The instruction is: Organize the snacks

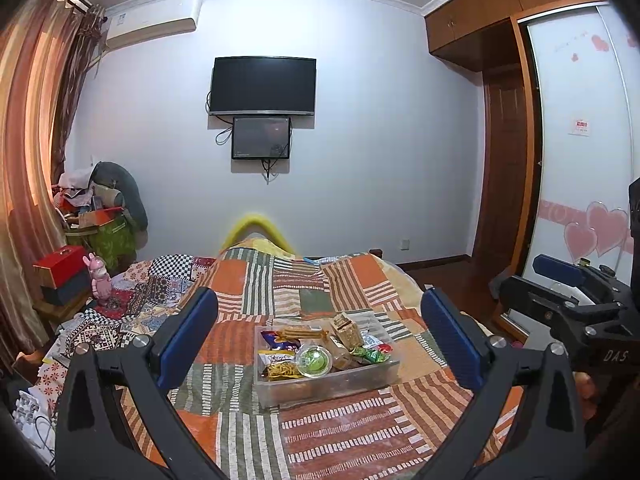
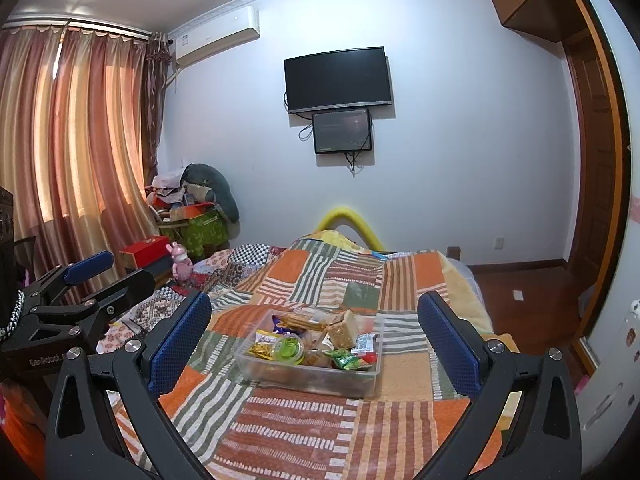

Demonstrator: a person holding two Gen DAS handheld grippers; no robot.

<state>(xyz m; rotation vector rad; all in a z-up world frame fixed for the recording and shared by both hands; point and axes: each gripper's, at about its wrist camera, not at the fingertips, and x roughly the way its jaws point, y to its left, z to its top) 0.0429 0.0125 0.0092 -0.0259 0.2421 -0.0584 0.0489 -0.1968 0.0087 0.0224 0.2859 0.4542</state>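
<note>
A: Where are the snacks at this moment?

B: They lie piled in the clear plastic box [image 1: 326,376], which stands on the patchwork quilt [image 1: 352,436] straight ahead of both tools. The left gripper [image 1: 320,336] has its jaws spread wide and holds nothing. The right gripper [image 2: 314,338] is also spread and empty, and the box is between its fingers in that view, but well ahead of them.

A: What is on top of the pile?

B: A green round cup [image 1: 314,360] near the front, a cracker pack [image 1: 347,330] standing behind it, and a green wrapper [image 1: 370,355] to the right. The small packets under them are too crowded to name surely.

A: What can go wrong from here?

B: The quilt is soft, so the light box may slide or tip if one gripper pushes on its wall. Also the packets overlap; a wide grasp probably catches two at once, or the thin foil slips out. The two grippers are near each other, so they may collide above the box.
</note>
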